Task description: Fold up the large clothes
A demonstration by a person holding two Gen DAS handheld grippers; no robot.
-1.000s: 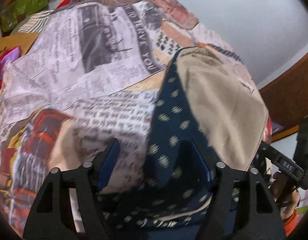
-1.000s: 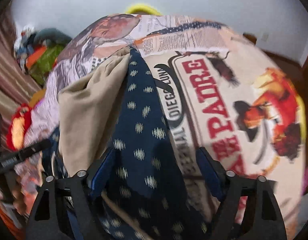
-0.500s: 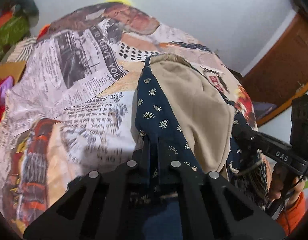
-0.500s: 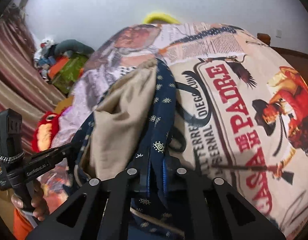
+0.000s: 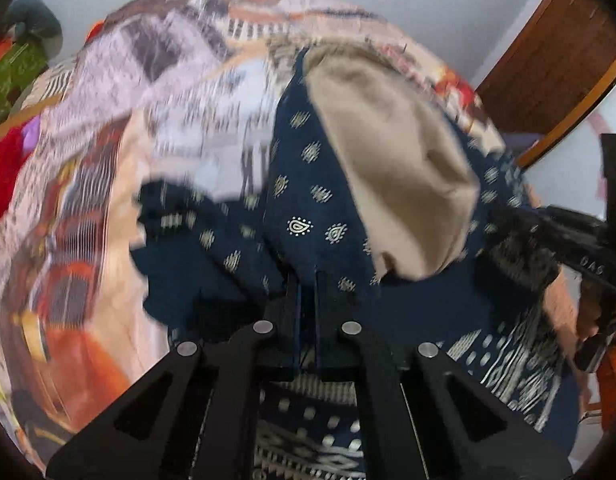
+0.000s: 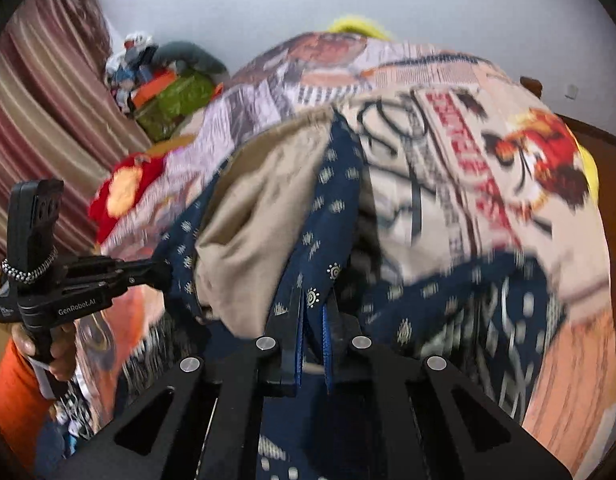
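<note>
Left wrist view: left gripper (image 5: 305, 300) clamped tight on navy patterned garment (image 5: 308, 208), lifted edge above printed bedspread (image 5: 107, 200).
Right wrist view: right gripper (image 6: 314, 320) likewise pinched on the same navy edge (image 6: 340, 200), tan lining (image 6: 259, 220) sagging open between both grips. Long axis of cloth stretched away from both tongs toward far side of bed; both hands about equally near, side by side. Likely next: carrying this edge forward over the rest.

Left wrist view close above navy garment (image 5: 308, 184), angled steeply down, right wrist view likewise, both share garment, printed bedsheet (image 6: 488, 168), each sees opposite tool.
</note>
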